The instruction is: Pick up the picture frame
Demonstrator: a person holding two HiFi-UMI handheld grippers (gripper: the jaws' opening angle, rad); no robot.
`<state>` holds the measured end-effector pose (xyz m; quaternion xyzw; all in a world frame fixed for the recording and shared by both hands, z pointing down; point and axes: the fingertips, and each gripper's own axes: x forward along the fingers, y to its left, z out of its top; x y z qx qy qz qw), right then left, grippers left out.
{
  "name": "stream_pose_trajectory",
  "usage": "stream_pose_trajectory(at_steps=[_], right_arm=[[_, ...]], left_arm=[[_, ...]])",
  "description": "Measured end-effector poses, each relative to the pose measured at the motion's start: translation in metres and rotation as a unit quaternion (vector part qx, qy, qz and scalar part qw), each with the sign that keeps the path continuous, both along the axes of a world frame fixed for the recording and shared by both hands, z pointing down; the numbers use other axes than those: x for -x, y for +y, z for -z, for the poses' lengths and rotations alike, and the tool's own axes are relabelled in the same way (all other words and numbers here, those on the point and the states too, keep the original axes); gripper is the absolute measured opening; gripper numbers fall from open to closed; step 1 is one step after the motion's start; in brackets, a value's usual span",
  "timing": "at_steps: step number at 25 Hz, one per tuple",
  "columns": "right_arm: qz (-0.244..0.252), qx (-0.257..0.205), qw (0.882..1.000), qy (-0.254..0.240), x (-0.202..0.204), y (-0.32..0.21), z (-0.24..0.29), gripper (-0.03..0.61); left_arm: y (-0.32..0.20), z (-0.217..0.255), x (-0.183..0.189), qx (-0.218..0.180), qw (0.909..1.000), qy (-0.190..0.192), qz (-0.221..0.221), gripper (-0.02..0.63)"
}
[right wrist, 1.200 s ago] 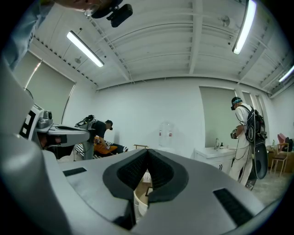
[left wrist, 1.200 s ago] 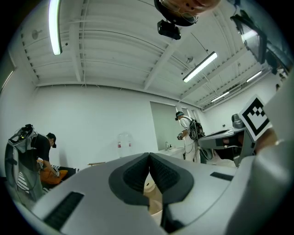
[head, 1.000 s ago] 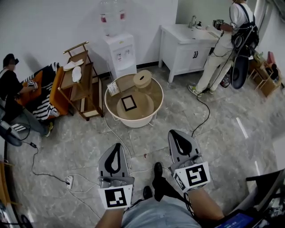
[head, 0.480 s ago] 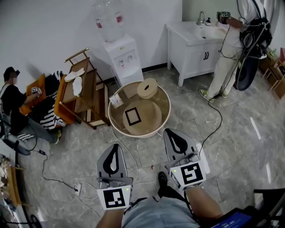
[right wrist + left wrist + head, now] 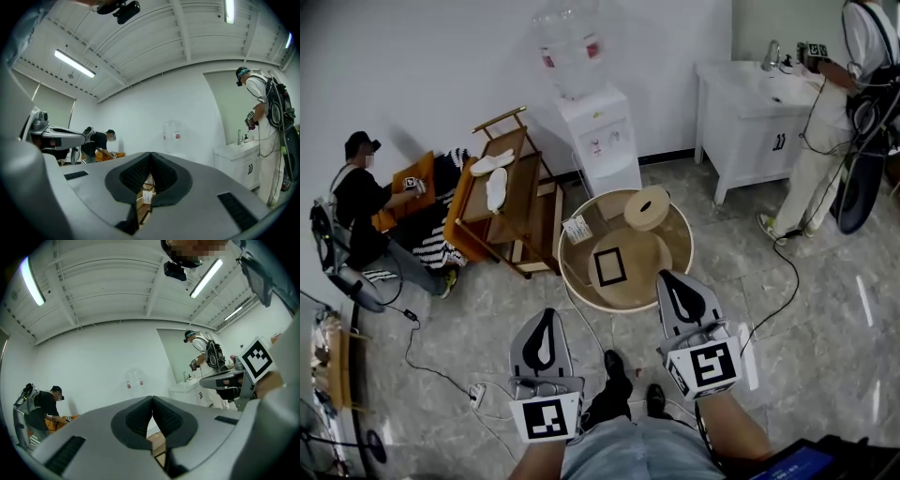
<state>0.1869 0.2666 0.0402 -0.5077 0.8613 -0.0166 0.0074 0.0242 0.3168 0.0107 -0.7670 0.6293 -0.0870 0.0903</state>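
Floor: grey marbled tiles (image 5: 441, 309) under white walls, with cables trailing across them.
Round table (image 5: 680, 234): white rim, wooden top; it stands just ahead of both my claws.
Picture frame (image 5: 609, 268): black, lying flat on a pale round board in the middle of the table. Nothing touches it.
Wooden disc (image 5: 648, 207): on the far side of the table top, beyond the frame.
Left claw (image 5: 547, 319): jaws pressed together with nothing between them. I hold it level, short of the table and well apart from the frame.
Right claw (image 5: 677, 284): jaws together, empty, held level. From the head view its tip overlaps the table's near rim, just right of the frame and clear of it.
Water dispenser (image 5: 600, 141): against the back wall, behind the table.
Wooden cart (image 5: 511, 192): left of the table, with white pieces on its top shelf.
White cabinet (image 5: 750, 112): back right, with a sink.
Seated person (image 5: 366, 202): far left, beside the cart.
Standing person (image 5: 853, 103): at the cabinet.
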Motion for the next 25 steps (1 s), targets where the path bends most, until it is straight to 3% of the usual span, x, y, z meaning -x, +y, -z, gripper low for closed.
stream_pose_trajectory(at_steps=[6,12,20,25], right_arm=[[0.005,0.009,1.0,0.008,0.016,-0.055,-0.012,0.014],[-0.002,0.035,0.999,0.029,0.034,-0.135,-0.038,0.014],[-0.028,0.057,0.996,0.057,0.078,-0.26,-0.066,0.014],[-0.039,0.054,0.995,0.073,0.105,-0.312,-0.07,0.014]], left_arm=[[-0.054,-0.013,0.02,0.008,0.9999,0.01,0.01,0.015],[-0.144,-0.037,0.048,0.027,0.9995,0.017,0.008,0.015],[-0.271,-0.066,0.113,0.048,0.9981,0.037,0.005,0.015],[-0.323,-0.074,0.146,0.047,0.9976,0.052,-0.002,0.015]])
